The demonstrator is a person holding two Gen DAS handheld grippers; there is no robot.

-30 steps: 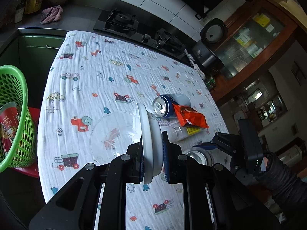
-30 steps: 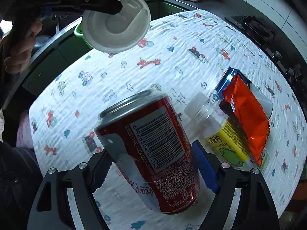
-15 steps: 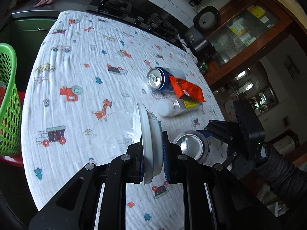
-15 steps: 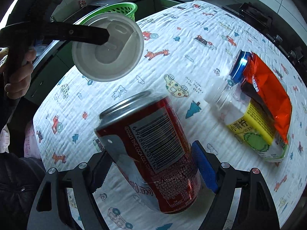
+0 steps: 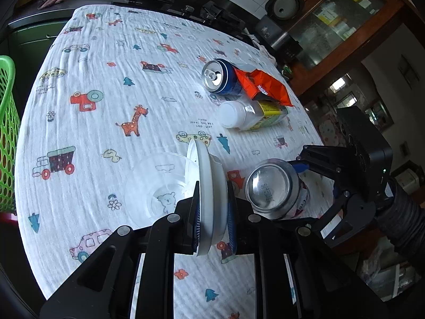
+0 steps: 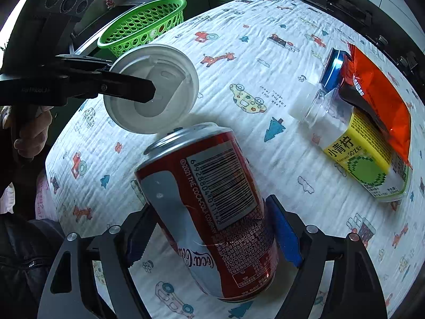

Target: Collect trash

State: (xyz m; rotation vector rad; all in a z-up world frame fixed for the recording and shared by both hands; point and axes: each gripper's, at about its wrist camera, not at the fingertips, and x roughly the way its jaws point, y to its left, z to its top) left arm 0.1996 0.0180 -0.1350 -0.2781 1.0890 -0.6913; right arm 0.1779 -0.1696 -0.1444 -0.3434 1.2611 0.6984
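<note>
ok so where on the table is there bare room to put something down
The widest bare stretch of tablecloth runs from the green basket across to the blue can. It is crowded on the far right, where the blue can, orange wrapper and plastic bottle lie bunched together.

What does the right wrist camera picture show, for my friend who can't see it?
The right hand-held gripper holds a red cola can above a cartoon-print tablecloth. The left hand-held gripper holds a white cup lid near a green basket. A juice bottle, blue can and orange wrapper lie on the cloth.
</note>
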